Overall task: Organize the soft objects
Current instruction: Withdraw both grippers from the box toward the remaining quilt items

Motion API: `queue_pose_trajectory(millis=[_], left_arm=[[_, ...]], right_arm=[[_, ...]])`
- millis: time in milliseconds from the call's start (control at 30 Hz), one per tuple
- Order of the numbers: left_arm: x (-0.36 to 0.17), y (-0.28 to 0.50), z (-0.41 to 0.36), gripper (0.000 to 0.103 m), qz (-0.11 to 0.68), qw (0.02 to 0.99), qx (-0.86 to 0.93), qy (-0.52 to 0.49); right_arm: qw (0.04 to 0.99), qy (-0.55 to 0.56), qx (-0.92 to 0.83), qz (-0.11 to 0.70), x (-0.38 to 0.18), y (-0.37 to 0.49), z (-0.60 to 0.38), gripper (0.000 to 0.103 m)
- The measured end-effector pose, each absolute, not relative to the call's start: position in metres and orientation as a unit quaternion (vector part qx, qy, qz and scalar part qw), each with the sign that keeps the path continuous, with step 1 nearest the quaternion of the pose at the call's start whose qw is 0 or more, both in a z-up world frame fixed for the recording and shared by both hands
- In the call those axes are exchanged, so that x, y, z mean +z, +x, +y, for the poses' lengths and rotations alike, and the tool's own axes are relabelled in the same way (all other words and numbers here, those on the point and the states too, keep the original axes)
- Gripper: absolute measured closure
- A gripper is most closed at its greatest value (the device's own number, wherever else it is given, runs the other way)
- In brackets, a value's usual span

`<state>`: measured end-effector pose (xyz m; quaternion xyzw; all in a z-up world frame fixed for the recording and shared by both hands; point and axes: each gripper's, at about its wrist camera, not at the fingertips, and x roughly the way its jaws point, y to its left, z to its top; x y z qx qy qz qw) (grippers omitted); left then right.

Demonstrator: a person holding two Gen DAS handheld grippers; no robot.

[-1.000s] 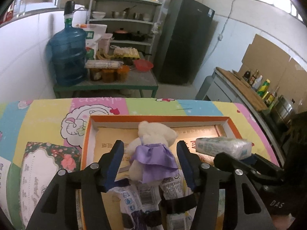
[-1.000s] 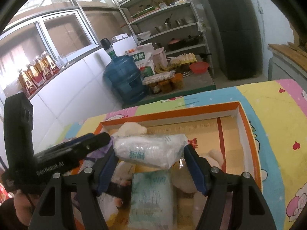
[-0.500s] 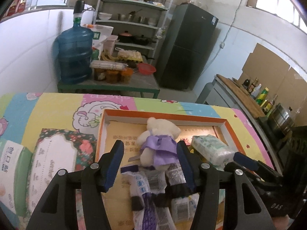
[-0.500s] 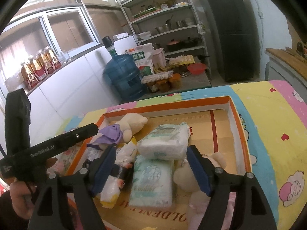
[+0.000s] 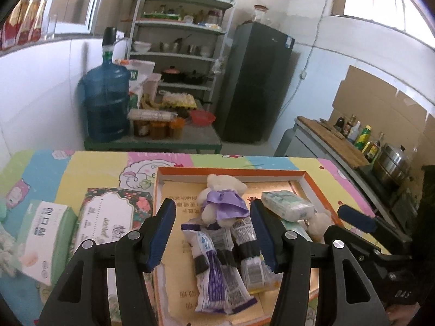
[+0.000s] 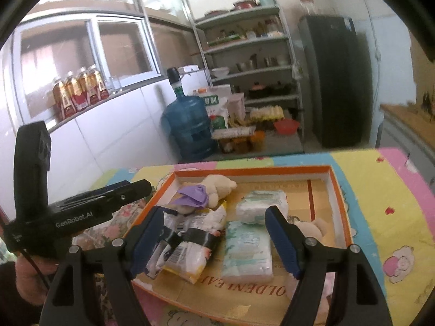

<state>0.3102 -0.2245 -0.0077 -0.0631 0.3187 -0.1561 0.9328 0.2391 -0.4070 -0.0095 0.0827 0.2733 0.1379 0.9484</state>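
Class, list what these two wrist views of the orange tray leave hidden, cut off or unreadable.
- Second plush toy: right wrist view, partly behind the right claw.
- Snack packets: left wrist view, print too small to read.
- Green box: left wrist view, cut off by the dark lens edge.
- Tray near edge: hidden by claw arms.

Blue water jug, dark fridge, metal shelving, steel pot, bottles on windowsill

— What lies in the tray?
— The plush bear at the back left, wrapped packets before it, two tissue packs to their right.
— And outside?
— Two boxes on its left.
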Motion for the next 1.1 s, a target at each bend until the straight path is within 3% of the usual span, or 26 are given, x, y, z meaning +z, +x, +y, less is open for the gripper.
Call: queue_pose_trajectory(millis=[1100], left_arm=[[0.029,0.141,-0.154,0.044,0.2,0.958,-0.196,-0.055]], right_arm=[[0.97,0.055,0.153,0.183,0.028,0.081,-0.314,0.026]])
